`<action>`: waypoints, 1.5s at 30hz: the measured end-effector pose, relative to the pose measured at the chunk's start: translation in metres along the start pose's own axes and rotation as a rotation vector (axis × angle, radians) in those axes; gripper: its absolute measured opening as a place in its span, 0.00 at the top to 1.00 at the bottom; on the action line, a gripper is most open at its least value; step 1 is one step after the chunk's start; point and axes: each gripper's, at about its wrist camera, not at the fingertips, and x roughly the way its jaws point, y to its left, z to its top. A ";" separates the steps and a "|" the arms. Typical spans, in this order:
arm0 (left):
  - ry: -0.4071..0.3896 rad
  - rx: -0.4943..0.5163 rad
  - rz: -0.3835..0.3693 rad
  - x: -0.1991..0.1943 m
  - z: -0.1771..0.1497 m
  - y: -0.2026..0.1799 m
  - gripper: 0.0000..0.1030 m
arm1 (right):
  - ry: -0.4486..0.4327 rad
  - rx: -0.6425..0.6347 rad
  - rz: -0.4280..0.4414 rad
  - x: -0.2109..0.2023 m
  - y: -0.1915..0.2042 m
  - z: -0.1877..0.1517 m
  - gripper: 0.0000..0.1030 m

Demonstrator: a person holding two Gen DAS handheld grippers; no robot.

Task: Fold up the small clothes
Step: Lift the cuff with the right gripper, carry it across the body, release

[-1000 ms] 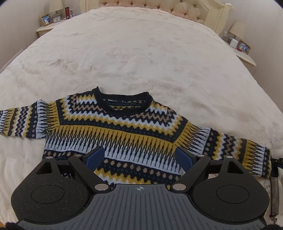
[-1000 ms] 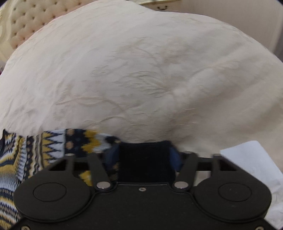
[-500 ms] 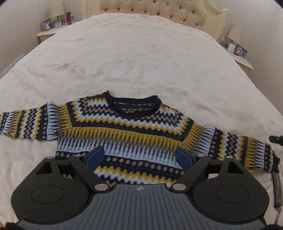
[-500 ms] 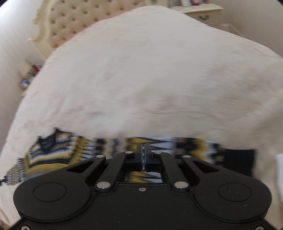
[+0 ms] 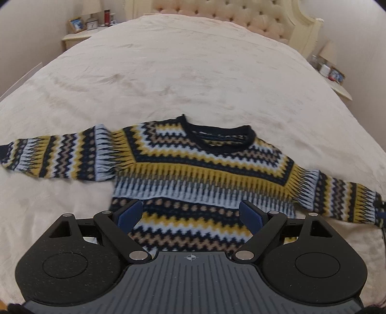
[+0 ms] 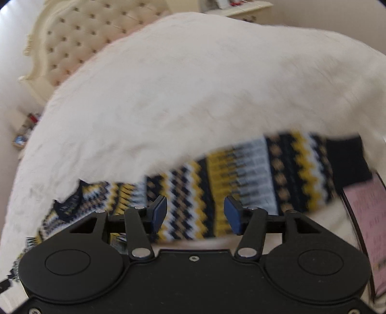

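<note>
A small knitted sweater (image 5: 197, 174) with yellow, navy, light blue and tan zigzag bands lies flat, front up, on a cream bedspread (image 5: 193, 79), both sleeves spread sideways. My left gripper (image 5: 190, 216) is open and empty, hovering over the sweater's lower hem. In the right wrist view the sweater's right sleeve (image 6: 253, 176) runs across the frame, blurred, with its navy cuff (image 6: 347, 161) at the right. My right gripper (image 6: 195, 215) is open and empty, above the sleeve.
A tufted cream headboard (image 5: 241, 14) stands at the far end. Nightstands with photo frames stand on the left (image 5: 79, 31) and on the right (image 5: 337, 79). A pink paper (image 6: 369, 217) lies at the right edge of the right wrist view.
My right gripper let go of the navy cuff, pulled back, shut, then opened above the sleeve. My left gripper rose and drew back, staying open. The sweater lies as before.
</note>
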 end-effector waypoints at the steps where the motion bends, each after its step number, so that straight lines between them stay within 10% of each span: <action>1: 0.003 0.001 0.004 0.000 -0.001 0.002 0.16 | -0.001 0.011 -0.016 0.000 -0.004 -0.002 0.41; 8: 0.022 -0.012 0.028 0.000 -0.005 0.002 0.16 | 0.065 0.175 -0.046 0.020 -0.041 -0.006 0.41; 15: 0.022 -0.010 0.042 0.000 -0.006 -0.001 0.16 | -0.060 0.363 -0.085 0.034 -0.069 -0.002 0.39; 19: 0.037 -0.009 0.051 0.005 -0.007 0.005 0.16 | -0.083 0.318 -0.102 0.034 -0.063 0.012 0.82; 32: 0.102 -0.009 -0.006 0.027 -0.010 0.050 0.15 | -0.133 -0.173 0.100 0.000 0.115 0.043 0.83; 45: 0.068 -0.060 -0.006 0.024 0.003 0.128 0.15 | 0.039 -0.512 0.321 0.051 0.307 -0.042 0.83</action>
